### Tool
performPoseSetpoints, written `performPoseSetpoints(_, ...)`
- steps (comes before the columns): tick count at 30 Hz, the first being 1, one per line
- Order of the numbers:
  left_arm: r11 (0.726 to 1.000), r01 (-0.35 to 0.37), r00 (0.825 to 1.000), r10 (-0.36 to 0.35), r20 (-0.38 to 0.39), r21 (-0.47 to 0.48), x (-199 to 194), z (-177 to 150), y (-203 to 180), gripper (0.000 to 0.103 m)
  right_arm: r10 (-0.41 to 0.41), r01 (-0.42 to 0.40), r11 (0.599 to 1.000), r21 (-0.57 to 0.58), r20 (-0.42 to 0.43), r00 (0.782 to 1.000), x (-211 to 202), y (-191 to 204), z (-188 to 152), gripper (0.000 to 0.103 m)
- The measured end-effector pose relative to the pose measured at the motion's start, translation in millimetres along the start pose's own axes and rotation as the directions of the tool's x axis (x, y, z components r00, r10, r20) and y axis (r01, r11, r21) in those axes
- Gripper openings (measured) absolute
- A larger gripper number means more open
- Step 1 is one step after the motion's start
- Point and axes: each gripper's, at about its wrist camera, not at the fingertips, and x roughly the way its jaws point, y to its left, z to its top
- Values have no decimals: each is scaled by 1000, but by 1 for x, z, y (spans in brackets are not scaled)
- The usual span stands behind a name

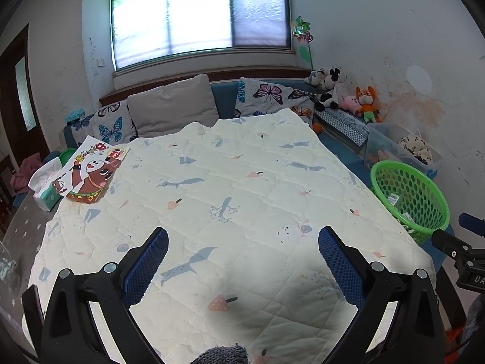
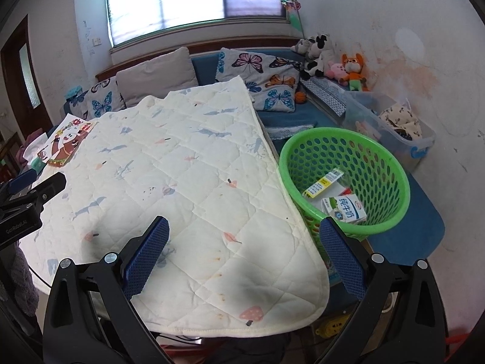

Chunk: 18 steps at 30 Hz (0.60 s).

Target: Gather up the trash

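Note:
A green mesh basket [image 2: 391, 163] stands on a blue seat right of the table; it also shows in the left wrist view [image 1: 424, 200]. Inside it lie a milk carton [image 2: 345, 209] and a yellow-and-white wrapper [image 2: 322, 183]. My left gripper [image 1: 242, 261] is open and empty above the quilted cloth [image 1: 230, 188]. My right gripper [image 2: 244, 253] is open and empty above the cloth's right corner [image 2: 212, 200], just left of the basket. The left gripper's body shows at the left edge of the right wrist view [image 2: 27, 203].
A cartoon picture sheet [image 1: 91, 173] and a tissue pack [image 1: 45, 186] lie at the table's far left. A sofa with butterfly cushions [image 1: 272, 97], plush toys [image 1: 348, 94] and a clear storage bin [image 2: 394, 124] stand behind.

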Motion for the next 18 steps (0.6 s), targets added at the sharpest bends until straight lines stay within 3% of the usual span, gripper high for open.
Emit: performPoseSetpoints(18,996,-74,997,73,-19,-51,-8,-9,14,96,61,-61,998,-30,-4,998,7,10,0,99)
